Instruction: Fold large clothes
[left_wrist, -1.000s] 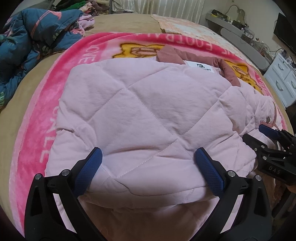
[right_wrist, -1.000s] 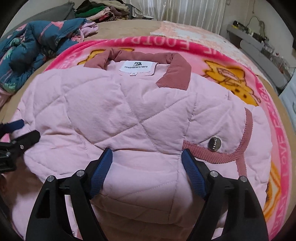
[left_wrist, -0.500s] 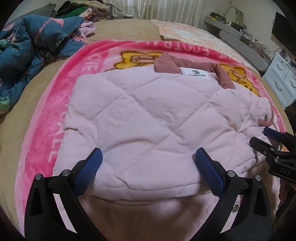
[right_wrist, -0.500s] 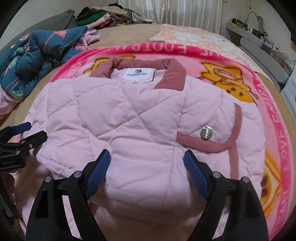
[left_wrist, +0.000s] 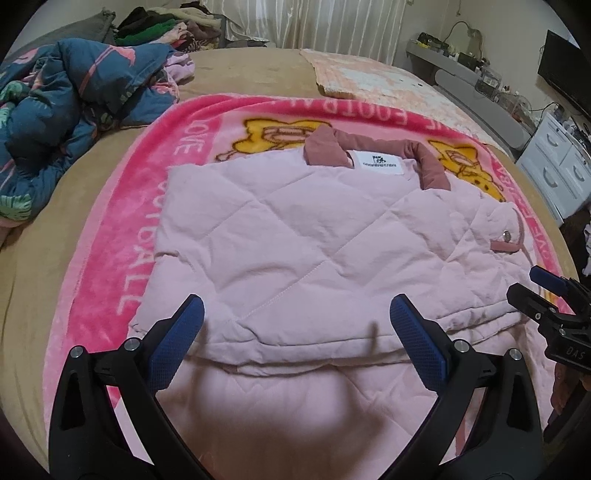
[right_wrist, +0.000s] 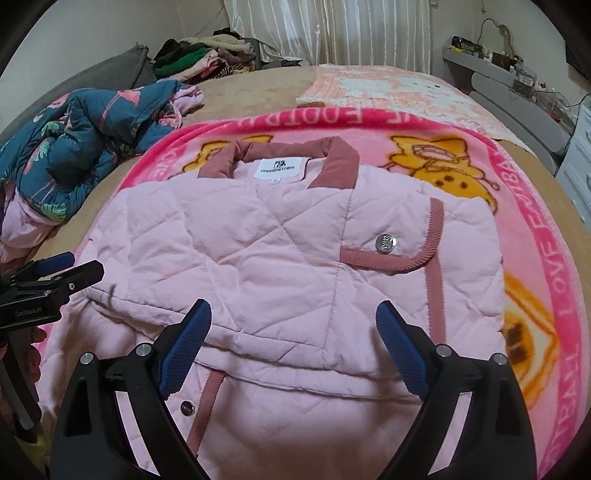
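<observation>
1. Pale pink quilted jacket (right_wrist: 280, 258) with a dusty-rose corduroy collar lies folded on a bright pink fleece blanket (left_wrist: 110, 236) on the bed.
2. Its near folded edge lies just beyond both grippers.
3. Left gripper (left_wrist: 295, 336) and right gripper (right_wrist: 293, 332): fingers spread wide, gripping nothing; the right's just opened further.
4. Blanket lettering reads "LOVE"; the white neck label (right_wrist: 282, 169) is illegible.
</observation>
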